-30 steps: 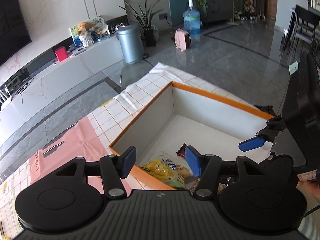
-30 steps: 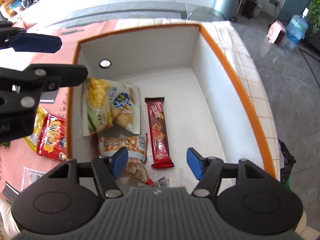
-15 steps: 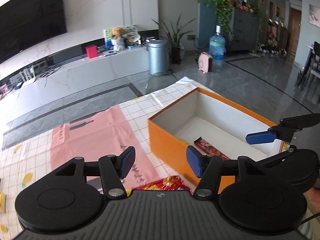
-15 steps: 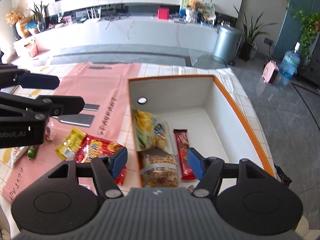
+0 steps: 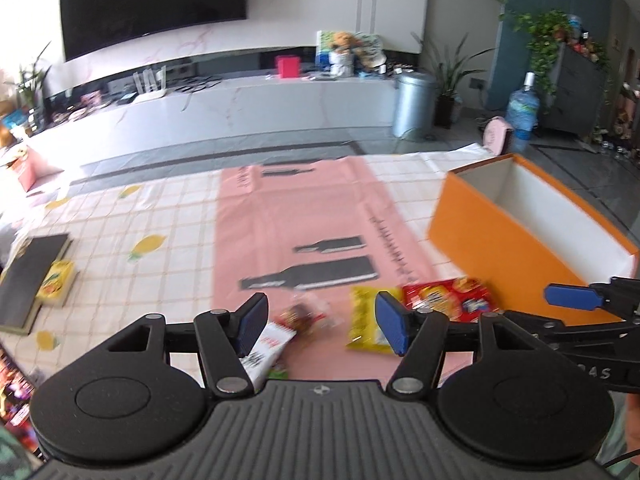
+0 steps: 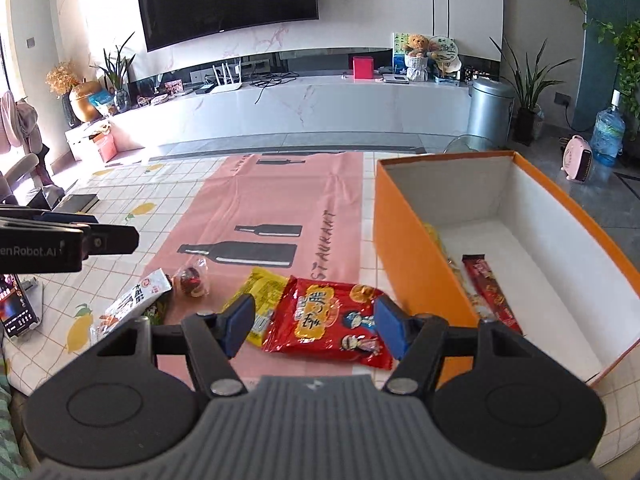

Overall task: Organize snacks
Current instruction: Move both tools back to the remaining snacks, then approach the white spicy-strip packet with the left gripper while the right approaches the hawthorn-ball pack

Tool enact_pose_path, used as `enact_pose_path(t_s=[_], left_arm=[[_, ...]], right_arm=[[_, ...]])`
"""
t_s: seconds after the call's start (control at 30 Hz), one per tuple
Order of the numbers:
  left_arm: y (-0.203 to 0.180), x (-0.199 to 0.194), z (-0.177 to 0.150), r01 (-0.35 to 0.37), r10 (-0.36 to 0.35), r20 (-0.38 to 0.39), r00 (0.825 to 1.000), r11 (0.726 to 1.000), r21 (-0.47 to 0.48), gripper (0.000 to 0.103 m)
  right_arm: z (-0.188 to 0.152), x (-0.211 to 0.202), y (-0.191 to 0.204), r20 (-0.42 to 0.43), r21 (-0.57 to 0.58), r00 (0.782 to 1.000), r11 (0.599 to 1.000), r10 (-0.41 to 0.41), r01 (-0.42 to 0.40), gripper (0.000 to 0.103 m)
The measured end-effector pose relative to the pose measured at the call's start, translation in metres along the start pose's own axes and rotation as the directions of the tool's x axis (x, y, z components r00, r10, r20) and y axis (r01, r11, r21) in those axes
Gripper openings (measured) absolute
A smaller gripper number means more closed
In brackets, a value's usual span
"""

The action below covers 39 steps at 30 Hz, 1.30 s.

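An orange box [image 6: 420, 268] with a white inside stands at the right of the table and holds a dark red bar [image 6: 490, 292] and other packets along its left wall. Loose on the pink runner lie a red packet [image 6: 332, 320], a yellow packet [image 6: 262, 292], a clear-wrapped dark sweet [image 6: 192, 278] and a white packet [image 6: 136, 300]. My right gripper [image 6: 314, 324] hovers open above the red packet. My left gripper [image 5: 320, 326] hangs above the sweet [image 5: 304, 314] and the yellow packet [image 5: 364, 320]. Its jaws are opening with nothing between them. The box [image 5: 500, 248] stands to its right.
A black book [image 5: 32, 276] with a yellow pack [image 5: 58, 288] beside it lies at the far left of the checked cloth. A phone [image 6: 16, 308] stands near the left edge. Beyond the table are a white TV bench [image 6: 300, 108] and a metal bin [image 6: 490, 108].
Both grippers have swung left, from over the box's inside to above the loose snacks on the pink runner. The left jaws have spread a little wider.
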<state>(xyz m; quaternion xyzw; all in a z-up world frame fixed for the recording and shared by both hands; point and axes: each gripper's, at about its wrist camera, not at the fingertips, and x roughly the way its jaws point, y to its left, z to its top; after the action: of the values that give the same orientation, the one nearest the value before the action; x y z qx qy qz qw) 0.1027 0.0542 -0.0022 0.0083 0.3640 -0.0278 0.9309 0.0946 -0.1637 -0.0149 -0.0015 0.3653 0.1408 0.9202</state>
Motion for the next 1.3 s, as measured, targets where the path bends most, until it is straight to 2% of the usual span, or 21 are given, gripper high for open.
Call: enact_pose_path(t_s=[0.13, 0.27, 0.4, 0.57, 0.7, 0.87, 1.1, 1.23, 1.3], left_arm=[[0.033, -0.006, -0.02, -0.054, 0.053, -0.01, 0.999, 0.997, -0.056, 0.082], [0.057, -0.002, -0.04, -0.063, 0.061, -0.035, 0.998, 0.996, -0.069, 0.083], [0.07, 0.01, -0.052, -0.002, 0.001, -0.051, 0.999, 0.999, -0.034, 0.083], [0.08, 0.037, -0.058, 0.074, -0.067, -0.098, 0.993, 0.995, 0.072, 0.087], [0.084, 0.059, -0.061, 0.134, -0.107, -0.163, 0.981, 0.977, 0.167, 0.087], [0.089, 0.082, -0.061, 0.19, -0.132, -0.245, 0.961, 0.954, 0.231, 0.087], [0.098, 0.102, -0.057, 0.246, -0.174, -0.295, 0.939, 0.942, 0.229, 0.087], [0.099, 0.107, -0.057, 0.265, -0.192, -0.306, 0.933, 0.939, 0.219, 0.087], [0.098, 0.108, -0.058, 0.263, -0.19, -0.299, 0.935, 0.938, 0.227, 0.087]], right_arm=[[-0.013, 0.013, 0.013, -0.037, 0.039, 0.999, 0.999, -0.015, 0.016, 0.065], [-0.027, 0.029, 0.016, -0.101, 0.111, 0.995, 0.994, -0.006, 0.018, 0.066], [-0.039, 0.038, 0.021, -0.177, 0.191, 0.984, 0.981, 0.004, 0.03, 0.07], [-0.054, 0.041, 0.026, -0.248, 0.268, 0.969, 0.962, 0.008, 0.061, 0.076], [-0.064, 0.048, 0.025, -0.307, 0.326, 0.951, 0.942, 0.022, 0.084, 0.076], [-0.062, 0.053, 0.029, -0.319, 0.344, 0.948, 0.933, 0.011, 0.105, 0.076], [-0.063, 0.071, 0.028, -0.357, 0.421, 0.933, 0.9, 0.05, 0.113, 0.075], [-0.058, 0.077, 0.027, -0.349, 0.44, 0.936, 0.889, 0.04, 0.126, 0.075], [-0.056, 0.08, 0.026, -0.343, 0.438, 0.939, 0.889, 0.029, 0.133, 0.075]])
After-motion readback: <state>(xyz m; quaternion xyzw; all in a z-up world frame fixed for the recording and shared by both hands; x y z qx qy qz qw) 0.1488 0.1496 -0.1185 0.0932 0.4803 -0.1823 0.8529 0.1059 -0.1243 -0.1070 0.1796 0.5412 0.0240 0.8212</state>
